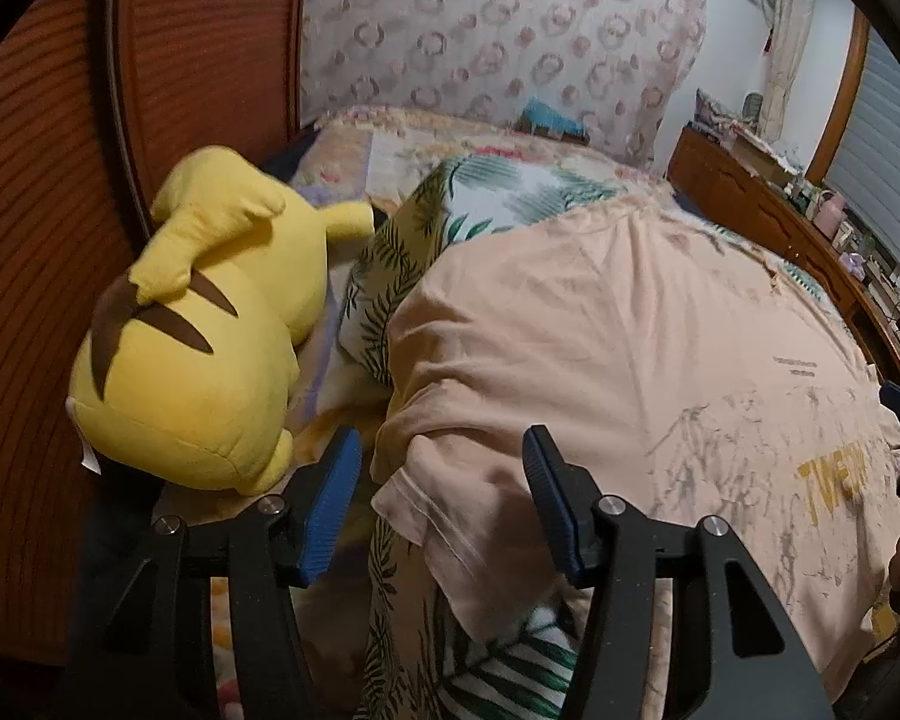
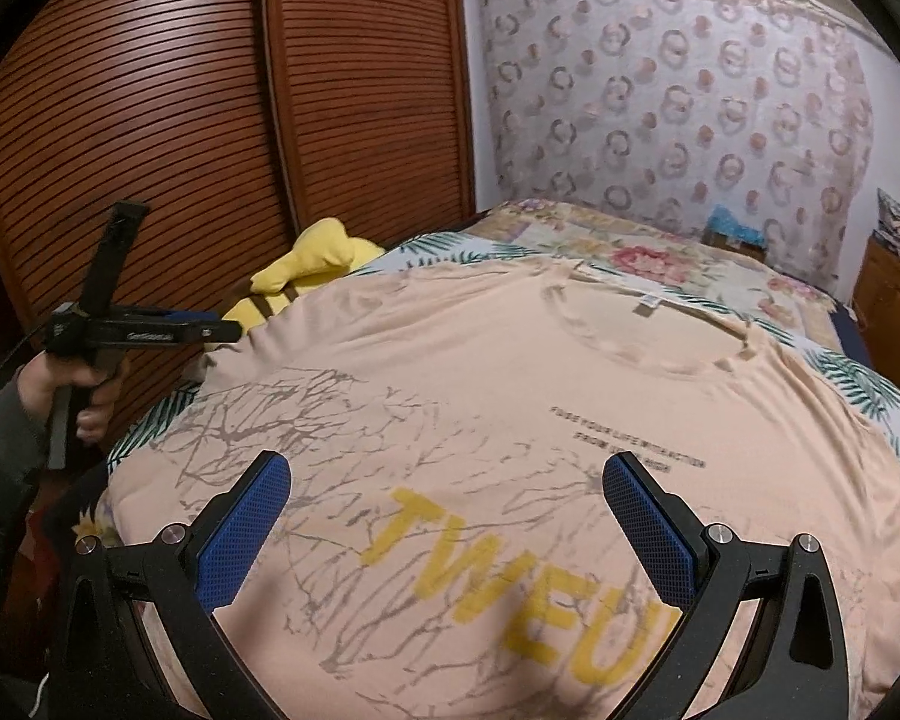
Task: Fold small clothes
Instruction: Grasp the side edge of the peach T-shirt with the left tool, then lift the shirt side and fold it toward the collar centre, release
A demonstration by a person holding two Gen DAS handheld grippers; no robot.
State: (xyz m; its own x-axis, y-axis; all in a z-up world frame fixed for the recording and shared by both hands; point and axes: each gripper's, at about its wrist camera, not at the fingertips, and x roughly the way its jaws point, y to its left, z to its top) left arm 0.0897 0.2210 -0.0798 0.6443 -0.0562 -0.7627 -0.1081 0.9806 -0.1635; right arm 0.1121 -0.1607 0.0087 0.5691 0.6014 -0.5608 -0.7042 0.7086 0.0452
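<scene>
Bed (image 2: 660,258) — peach T-shirt (image 2: 510,372) spread flat, yellow lettering.

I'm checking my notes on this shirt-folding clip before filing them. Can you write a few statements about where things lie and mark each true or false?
1. The peach T-shirt lies spread on the bed, print side up. True.
2. A yellow plush toy lies beside the shirt, near the louvred wooden doors. True.
3. The right tool is clamped on the shirt's collar. False: its jaws stand open over the yellow lettering.
4. The left tool grips the plush toy. False: its jaws are open around the shirt's sleeve.
5. The shirt's neck label is visible. True.
</scene>
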